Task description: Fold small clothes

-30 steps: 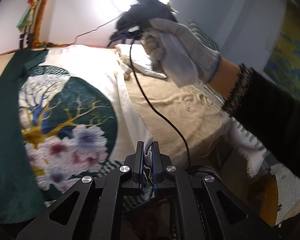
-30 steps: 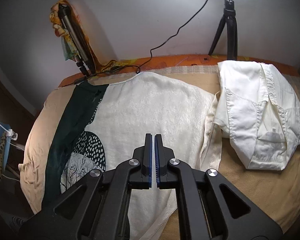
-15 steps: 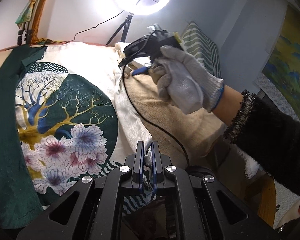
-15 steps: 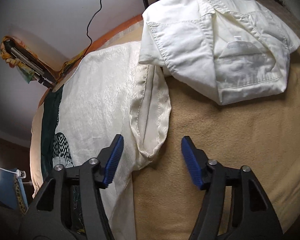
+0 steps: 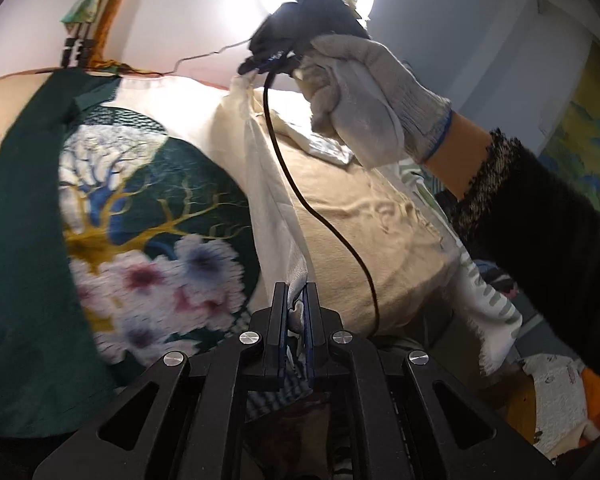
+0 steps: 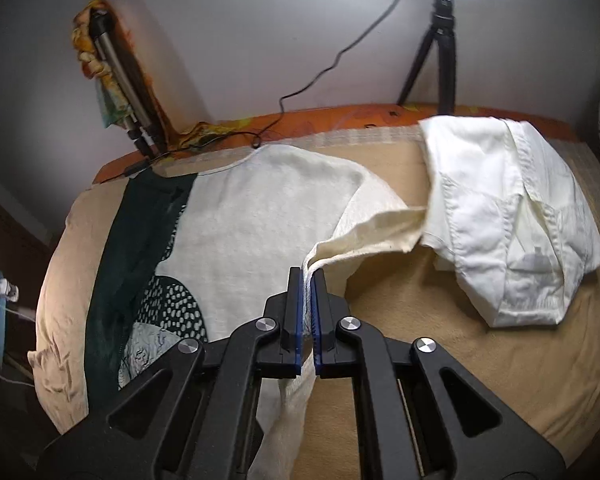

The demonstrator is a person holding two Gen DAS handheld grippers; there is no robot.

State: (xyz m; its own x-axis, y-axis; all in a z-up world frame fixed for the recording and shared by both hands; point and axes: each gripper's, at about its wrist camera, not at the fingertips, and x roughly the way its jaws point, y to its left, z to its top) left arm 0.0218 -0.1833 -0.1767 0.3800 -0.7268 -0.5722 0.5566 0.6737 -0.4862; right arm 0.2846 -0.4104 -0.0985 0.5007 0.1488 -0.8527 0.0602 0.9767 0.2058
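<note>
The right edge of the printed top (image 6: 260, 224) is now being gripped at two places, where half a second ago the right gripper (image 6: 308, 280) was standing wide open above the sleeve. Its jaws are now being kept clamped on the cream sleeve, which is being lifted off the beige bed cover (image 6: 440, 360) and drawn out from beside the folded white shirt (image 6: 512, 216). The left gripper (image 5: 297, 300) is still being held clenched on the hem at the same side. The top itself is being left spread flat on the bed, print up. By this judgement, the side is being readied to be folded across the middle.
</note>
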